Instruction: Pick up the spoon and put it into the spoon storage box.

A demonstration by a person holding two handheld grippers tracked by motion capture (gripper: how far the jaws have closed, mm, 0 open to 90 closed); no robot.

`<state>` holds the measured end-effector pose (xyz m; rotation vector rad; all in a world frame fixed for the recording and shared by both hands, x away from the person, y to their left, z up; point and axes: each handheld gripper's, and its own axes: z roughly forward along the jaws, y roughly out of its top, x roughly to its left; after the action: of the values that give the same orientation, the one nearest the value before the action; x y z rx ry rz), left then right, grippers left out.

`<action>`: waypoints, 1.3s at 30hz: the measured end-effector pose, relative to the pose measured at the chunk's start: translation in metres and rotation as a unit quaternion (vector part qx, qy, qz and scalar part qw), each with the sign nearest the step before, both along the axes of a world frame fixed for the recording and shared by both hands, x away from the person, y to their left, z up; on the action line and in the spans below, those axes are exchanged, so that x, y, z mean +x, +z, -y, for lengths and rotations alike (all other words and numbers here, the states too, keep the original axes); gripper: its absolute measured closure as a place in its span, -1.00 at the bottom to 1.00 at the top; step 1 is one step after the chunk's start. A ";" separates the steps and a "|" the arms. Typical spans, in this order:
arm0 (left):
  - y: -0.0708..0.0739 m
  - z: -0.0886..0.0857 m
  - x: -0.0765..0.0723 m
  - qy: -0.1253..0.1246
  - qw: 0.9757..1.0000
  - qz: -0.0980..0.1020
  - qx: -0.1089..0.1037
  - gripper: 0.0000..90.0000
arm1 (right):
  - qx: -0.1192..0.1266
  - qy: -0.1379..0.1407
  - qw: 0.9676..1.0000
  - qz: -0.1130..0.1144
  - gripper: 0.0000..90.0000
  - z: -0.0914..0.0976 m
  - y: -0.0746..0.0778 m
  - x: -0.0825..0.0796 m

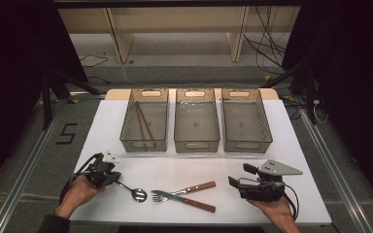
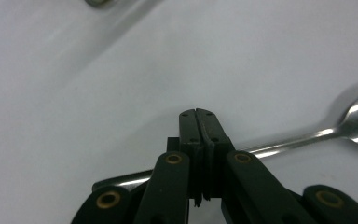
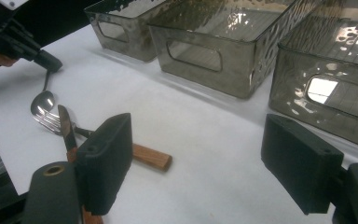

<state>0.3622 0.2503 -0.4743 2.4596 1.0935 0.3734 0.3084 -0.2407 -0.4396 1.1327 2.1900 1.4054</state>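
Clamping spoon (image 1: 132,191) handle: left gripper (image 1: 115,180), jaws closed (bowl on table); right gripper (image 3: 205,163) wide open, empty.

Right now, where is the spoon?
In the high view the spoon lies at the table's front left, its handle end in the shut left tool, its bowl just left of the fork.

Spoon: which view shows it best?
High view: the whole spoon lies on the table, its handle end in the shut left gripper. The left gripper view gives only the handle behind the jaws; the right gripper view shows it small, far off.
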 end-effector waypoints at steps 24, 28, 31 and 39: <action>0.005 0.004 -0.038 -0.045 0.997 -0.051 0.021 0.97 | 0.002 0.002 1.000 0.001 -0.43 -0.001 0.001 -0.001; 0.009 0.001 -0.035 -0.046 0.998 -0.046 0.019 0.89 | 0.002 0.003 1.000 0.001 -0.43 -0.001 0.002 -0.001; 0.017 -0.001 -0.034 -0.052 0.998 -0.045 0.014 0.68 | 0.002 0.003 1.000 0.002 -0.43 -0.001 0.002 -0.001; 0.019 0.007 -0.038 -0.093 0.993 -0.071 0.034 -0.07 | 0.002 0.005 1.000 0.002 -0.43 -0.001 0.002 -0.001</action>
<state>0.3243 0.2435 -0.4550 2.6565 0.9086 0.1839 0.3077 -0.2396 -0.4381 1.1228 2.1934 1.4161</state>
